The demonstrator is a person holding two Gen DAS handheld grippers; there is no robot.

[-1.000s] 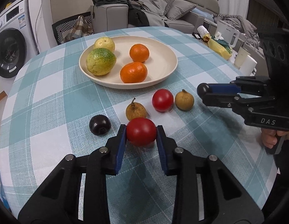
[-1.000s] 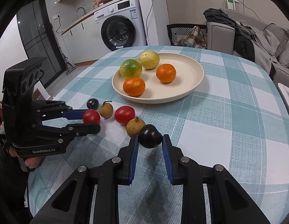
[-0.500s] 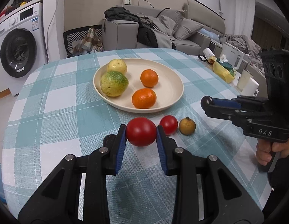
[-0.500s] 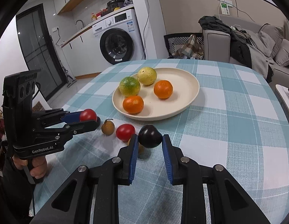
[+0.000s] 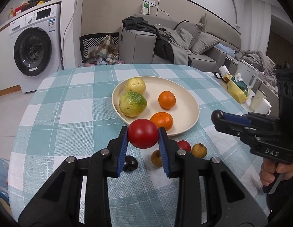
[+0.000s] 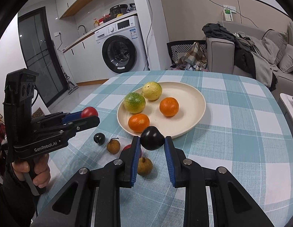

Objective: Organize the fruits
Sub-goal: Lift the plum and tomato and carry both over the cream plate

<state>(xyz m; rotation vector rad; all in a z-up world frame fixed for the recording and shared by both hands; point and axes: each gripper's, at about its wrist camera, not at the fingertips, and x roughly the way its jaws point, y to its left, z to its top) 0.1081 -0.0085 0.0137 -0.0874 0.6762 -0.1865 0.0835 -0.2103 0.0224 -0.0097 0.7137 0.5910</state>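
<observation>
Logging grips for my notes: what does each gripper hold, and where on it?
Left gripper: red tomato, pinched across its sides. Right gripper: dark plum, also across its sides.

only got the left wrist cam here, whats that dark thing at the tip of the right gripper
observer: A dark plum, pinched between both blue pads of the right gripper.
operator: where is it hanging
observer: In the right wrist view it overlaps the near rim of the plate, just right of the nearer orange. Whether it is above the plate I cannot tell.
operator: the half hidden dark fruit down here, what is it
observer: A second dark plum, shown whole in the right wrist view, lying on the tablecloth left of a stemmed brown fruit and apart from it.
</observation>
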